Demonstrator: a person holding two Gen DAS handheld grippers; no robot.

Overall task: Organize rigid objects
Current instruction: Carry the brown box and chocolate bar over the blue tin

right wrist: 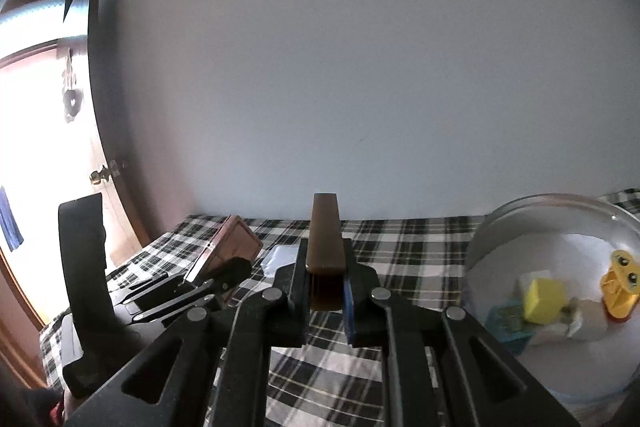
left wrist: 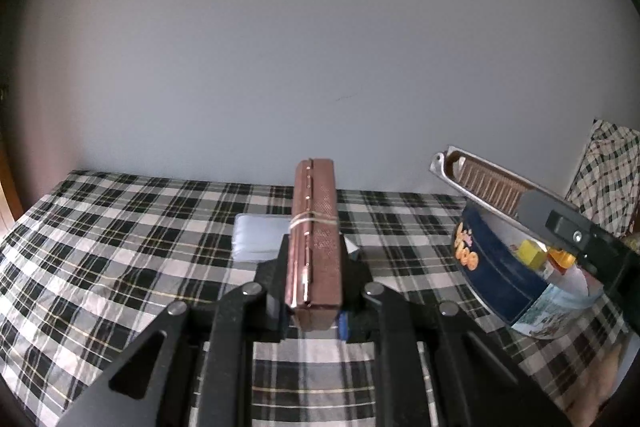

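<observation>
Gripping, left claw: the left gripper is pinched tight on a brown hinged case, black jaws pressing its two flat sides near the close end.
Gripping, right claw: the right gripper is pinched on a brown comb, its spine up between the jaws; one pad shows blue.
Case, material and shape: a slim rectangular box with a fine dotted texture, a coppery hinge line along its upper edge, and a pale rubber band wrapped across the middle.
Case, direction: the long axis runs straight away from the left camera toward the wall, held clear above the bed; in the right wrist view it sits at the left, tilted.
Comb, material and shape: a long narrow bar of smooth dull brown plastic with a squared far tip; from the left wrist view its teeth show, set in a silvery frame.
Comb, direction: it points forward along the fingers toward the wall; seen from the left, it lies over the tin's rim.
Tin: a round blue tin with orange print stands on the checked bedcover, at the right of both views, with a pale lining.
Tin contents: a yellow cube, a yellow-orange toy piece and a small teal block.
Bedcover: black, white and grey plaid cloth, lightly creased, with a pale flat packet lying beyond the left claw.
</observation>
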